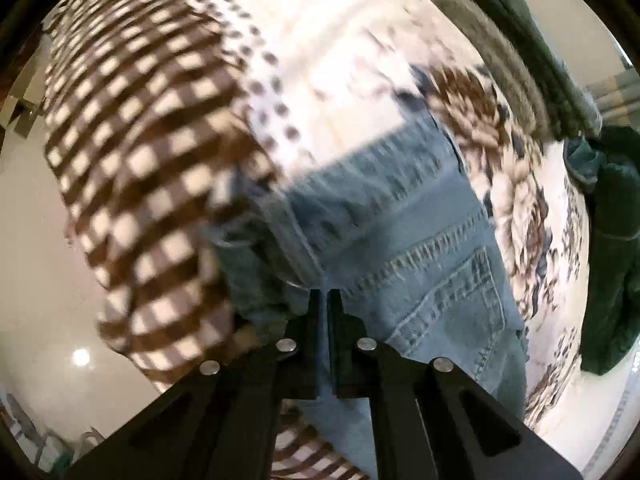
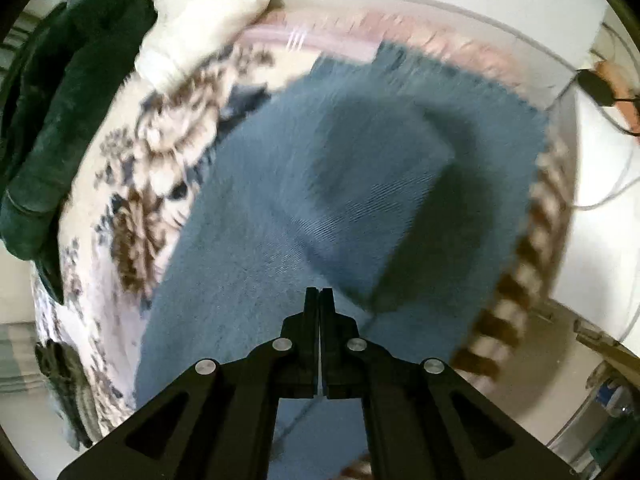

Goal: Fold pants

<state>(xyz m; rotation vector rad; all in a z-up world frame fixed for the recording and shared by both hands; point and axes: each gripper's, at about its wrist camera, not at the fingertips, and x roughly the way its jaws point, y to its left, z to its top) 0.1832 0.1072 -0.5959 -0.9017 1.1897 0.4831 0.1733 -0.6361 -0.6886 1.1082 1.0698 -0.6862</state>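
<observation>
From the left wrist, the left hand-held gripper (image 1: 325, 292) has its jaws pressed together with nothing clearly between them, tips over the jeans (image 1: 400, 240) near the waistband and back pocket (image 1: 452, 300). The jeans lie on a bed with a patterned blanket (image 1: 160, 140); a dark green garment (image 1: 612, 240) sits at the far side.

From the right wrist, the right hand-held gripper (image 2: 319, 292) is likewise closed and empty, hovering over a flat denim leg panel of the jeans (image 2: 280, 200), part of it in shadow.

To fold well, each gripper likely needs to open first, pinch a firm edge such as waistband and hem, then carry both evenly so seams align.
</observation>
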